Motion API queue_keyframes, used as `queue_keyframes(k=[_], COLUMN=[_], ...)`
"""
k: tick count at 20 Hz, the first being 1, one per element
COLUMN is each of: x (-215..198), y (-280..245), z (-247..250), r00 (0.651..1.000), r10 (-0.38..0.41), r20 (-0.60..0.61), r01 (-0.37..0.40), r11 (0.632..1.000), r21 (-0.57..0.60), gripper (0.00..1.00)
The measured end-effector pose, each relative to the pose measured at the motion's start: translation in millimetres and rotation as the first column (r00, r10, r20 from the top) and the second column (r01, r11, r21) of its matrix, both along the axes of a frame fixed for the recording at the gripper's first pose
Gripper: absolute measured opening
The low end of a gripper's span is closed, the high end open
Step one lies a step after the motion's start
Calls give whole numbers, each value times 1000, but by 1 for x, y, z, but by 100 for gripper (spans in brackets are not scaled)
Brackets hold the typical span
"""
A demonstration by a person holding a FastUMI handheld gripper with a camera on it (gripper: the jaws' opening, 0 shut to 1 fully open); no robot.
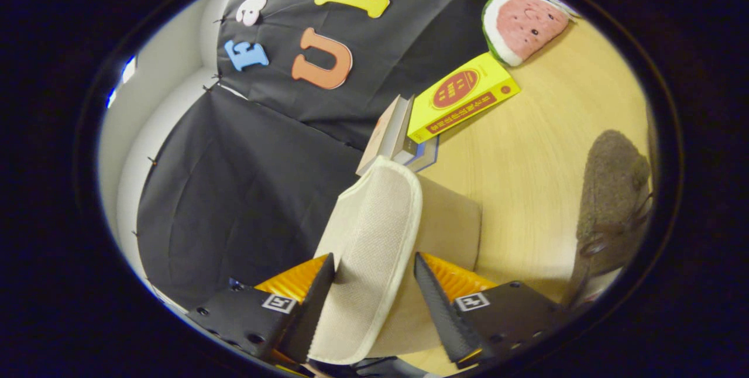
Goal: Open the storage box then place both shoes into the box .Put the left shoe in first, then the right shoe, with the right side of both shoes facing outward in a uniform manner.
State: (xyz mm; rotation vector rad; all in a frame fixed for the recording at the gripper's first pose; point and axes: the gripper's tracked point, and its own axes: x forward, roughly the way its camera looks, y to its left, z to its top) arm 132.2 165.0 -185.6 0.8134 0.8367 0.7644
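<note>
My gripper (374, 290) is shut on the beige fabric lid of the storage box (374, 232). The lid's woven, white-trimmed band runs up between my two fingers, and both press on its sides. A smooth beige panel of the box (450, 220) shows just behind the band on the right. The lid is raised off the wooden table (526, 155) and I view the scene at a tilt. A brown fuzzy shoe (611, 196) with dark laces lies on the table to the right of my fingers. The rest of the box is hidden beneath me.
Beyond the lid lies a yellow book (459, 97) on a small stack of books (392, 132). A watermelon-slice plush toy (524, 24) rests farther back on the table. The black booth cloth (246, 191) hangs to the left.
</note>
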Motion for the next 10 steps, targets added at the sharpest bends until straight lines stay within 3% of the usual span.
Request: queue_keyframes(k=[1, 7, 8, 10], x=[2, -3, -1, -6], y=[-1, -12, -11, -10], z=[0, 10, 19, 19], r00=[1000, 998, 998, 997], r10=[-4, -29, -43, -37], r20=[4, 62, 51, 69], r01=[4, 34, 46, 44], r11=[1000, 995, 997, 994], r21=[-9, -89, -59, -104], gripper=[71, 61, 47, 21])
